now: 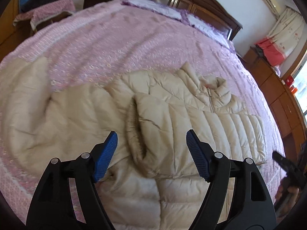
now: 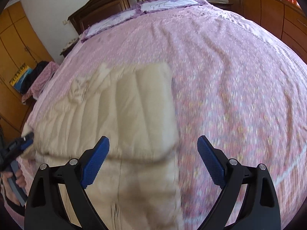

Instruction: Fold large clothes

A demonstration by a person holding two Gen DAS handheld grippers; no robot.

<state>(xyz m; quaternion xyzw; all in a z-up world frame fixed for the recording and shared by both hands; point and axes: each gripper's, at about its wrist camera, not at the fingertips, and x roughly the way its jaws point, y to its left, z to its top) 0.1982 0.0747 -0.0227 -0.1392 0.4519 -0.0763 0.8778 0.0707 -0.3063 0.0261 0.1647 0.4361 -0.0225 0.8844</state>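
Blue fingers (image 1: 106, 153) spread above cream jacket (image 1: 191, 115) on bed (image 1: 115, 44).

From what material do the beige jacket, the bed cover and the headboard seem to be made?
Jacket: probably thin synthetic fabric with soft filling; it is puffy, stitched in rows, slightly shiny. Bed cover: woven cloth, maybe cotton; matte, with a small pink print and wrinkles. Headboard: dark wood, seemingly varnished; brown panels with light shine.
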